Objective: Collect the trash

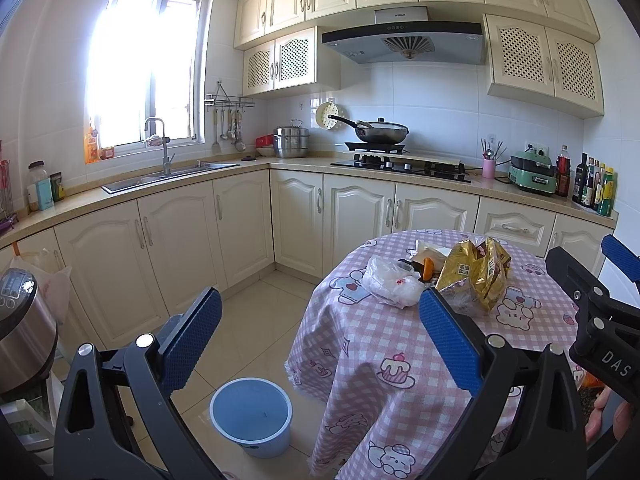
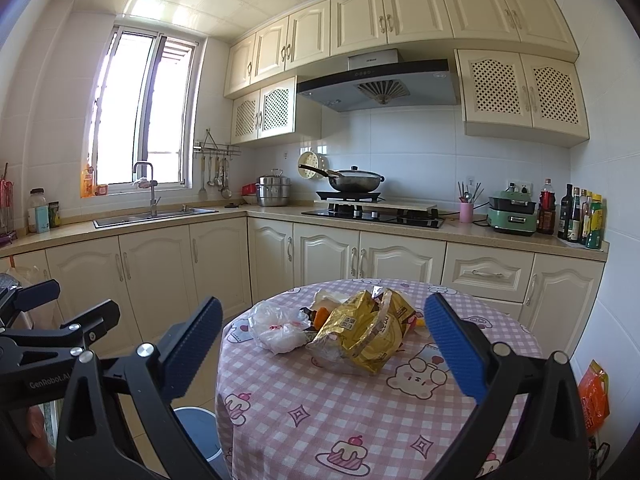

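Spread wide and empty, the right gripper (image 2: 324,344) faces the gold snack bag (image 2: 362,330) lying crosswise just ahead of its jaws on the round table (image 2: 360,420), while the equally open left gripper (image 1: 320,336) hangs off to the side above the blue bin (image 1: 251,416).

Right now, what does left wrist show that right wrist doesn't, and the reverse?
Left wrist only: the whole blue bin on the floor beside the table, and a steel cooker at far left. Right wrist only: an orange packet hanging at far right; the bin is mostly hidden there. Both: the gold bag, the clear plastic bag, the pink checked table, and both grippers open, left and right.
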### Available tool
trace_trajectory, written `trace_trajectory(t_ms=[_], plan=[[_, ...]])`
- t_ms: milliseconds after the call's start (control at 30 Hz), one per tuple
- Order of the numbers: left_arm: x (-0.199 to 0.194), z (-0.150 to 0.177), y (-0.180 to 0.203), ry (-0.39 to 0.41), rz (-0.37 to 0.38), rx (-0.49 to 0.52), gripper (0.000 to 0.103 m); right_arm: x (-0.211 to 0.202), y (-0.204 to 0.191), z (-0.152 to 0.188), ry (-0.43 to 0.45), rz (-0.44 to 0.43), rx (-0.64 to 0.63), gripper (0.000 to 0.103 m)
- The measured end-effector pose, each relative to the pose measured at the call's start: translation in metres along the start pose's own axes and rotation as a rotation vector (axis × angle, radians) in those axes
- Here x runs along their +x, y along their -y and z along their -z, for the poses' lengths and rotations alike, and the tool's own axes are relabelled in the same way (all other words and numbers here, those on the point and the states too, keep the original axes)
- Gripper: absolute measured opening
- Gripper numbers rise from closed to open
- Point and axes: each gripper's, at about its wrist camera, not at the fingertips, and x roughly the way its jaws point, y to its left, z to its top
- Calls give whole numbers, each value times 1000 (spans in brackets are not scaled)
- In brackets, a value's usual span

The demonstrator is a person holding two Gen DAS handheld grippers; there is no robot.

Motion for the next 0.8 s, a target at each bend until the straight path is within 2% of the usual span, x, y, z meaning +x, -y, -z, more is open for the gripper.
trace_trajectory(t_ms=[800], plan=[[0,1,-1,-8,-3,-2,96,4,3,6,-25,12,7,99]])
